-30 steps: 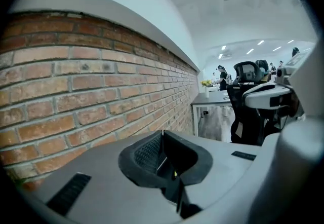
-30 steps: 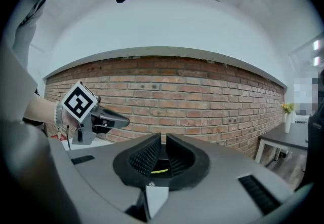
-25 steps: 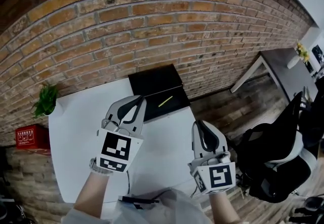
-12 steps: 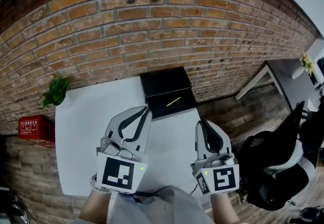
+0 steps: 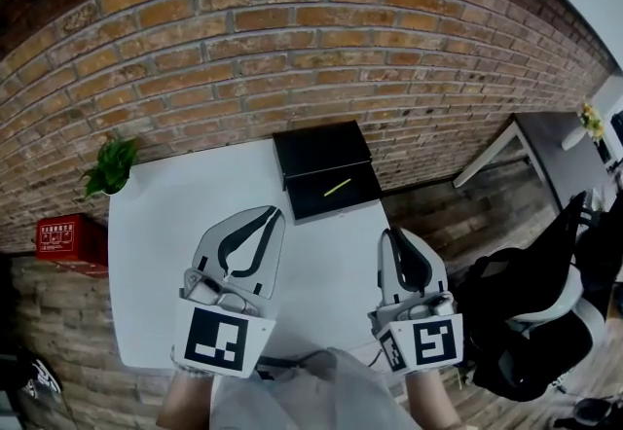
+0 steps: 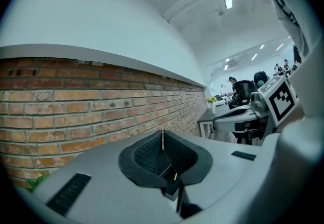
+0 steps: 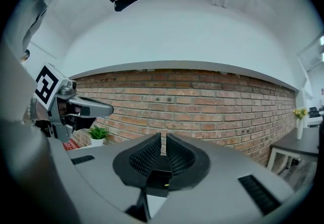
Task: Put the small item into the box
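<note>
"Yellow sliver on the black, is that the small item [image 5: 337,188]?"

"I take it so. It is a thin stick lying on the nearer half of the black box [image 5: 360,197], at the far edge of the white worktop [image 5: 156,263], hard against the brick wall [image 5: 292,49]. From the head view I cannot say for certain whether it rests inside the box or on a flat panel of it."

"Which way does it run?"

"Its long axis goes from about 8 o'clock to 2 o'clock, so it lies slantwise to both arms."

"And from the hands?"

"From the left hand-held gripper [image 5: 275,212] it lies at about 1 o'clock. From the right hand-held gripper [image 5: 389,233] it lies at about 11 o'clock. It sits between the two lines of reach, beyond both tips. Neither is plainly nearer. The left tip looks a shade closer, though its height above the worktop cannot be judged."

"Is either holding anything?"

"No. The left one's jaws meet in a thin seam with nothing in it. The right one's are drawn in to a narrow slit with only brick showing through. Both would have to open before any pick, and I judge a pinch across the stick's width the likelier fit, coming in from 5 o'clock or 11 o'clock."
</note>
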Demonstrator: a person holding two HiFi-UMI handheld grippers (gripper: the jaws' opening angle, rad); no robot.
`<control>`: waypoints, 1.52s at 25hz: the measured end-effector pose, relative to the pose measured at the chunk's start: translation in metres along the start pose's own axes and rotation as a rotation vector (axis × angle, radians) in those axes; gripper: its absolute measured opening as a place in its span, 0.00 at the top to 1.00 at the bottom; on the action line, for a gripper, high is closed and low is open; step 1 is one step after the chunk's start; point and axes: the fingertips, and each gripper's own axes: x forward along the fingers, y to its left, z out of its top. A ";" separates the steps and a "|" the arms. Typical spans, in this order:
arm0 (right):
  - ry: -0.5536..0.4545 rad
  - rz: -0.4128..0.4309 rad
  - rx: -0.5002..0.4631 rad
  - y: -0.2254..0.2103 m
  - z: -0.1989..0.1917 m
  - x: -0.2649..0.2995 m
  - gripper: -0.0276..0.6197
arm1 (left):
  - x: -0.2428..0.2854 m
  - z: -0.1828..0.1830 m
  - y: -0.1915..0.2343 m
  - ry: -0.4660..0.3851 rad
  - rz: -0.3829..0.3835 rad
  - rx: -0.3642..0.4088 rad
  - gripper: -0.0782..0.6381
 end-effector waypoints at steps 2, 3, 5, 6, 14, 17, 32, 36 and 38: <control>0.002 0.007 0.001 0.003 -0.001 0.001 0.86 | -0.001 -0.001 0.001 0.004 0.002 -0.004 0.85; 0.004 0.011 0.003 0.005 -0.001 0.001 0.86 | -0.002 -0.001 0.001 0.005 0.002 -0.003 0.85; 0.007 0.016 0.006 0.008 -0.002 0.002 0.86 | -0.002 -0.002 0.001 0.007 -0.001 0.003 0.85; 0.009 0.018 0.007 0.009 -0.003 0.002 0.86 | -0.002 -0.002 0.001 0.008 -0.003 0.004 0.85; 0.018 0.036 0.010 0.015 -0.005 0.004 0.87 | -0.007 -0.006 0.001 0.016 -0.013 -0.020 0.85; 0.019 0.038 0.006 0.017 -0.005 0.004 0.87 | -0.009 -0.007 0.000 0.015 -0.014 -0.043 0.85; 0.025 0.037 -0.010 0.024 -0.005 0.000 0.87 | -0.016 -0.014 -0.002 0.031 -0.011 -0.056 0.85; 0.033 0.041 -0.015 0.026 -0.007 -0.001 0.87 | -0.017 -0.015 -0.005 0.034 -0.016 -0.074 0.85; 0.037 0.046 -0.019 0.027 -0.008 -0.002 0.87 | -0.016 -0.016 -0.008 0.035 -0.021 -0.078 0.85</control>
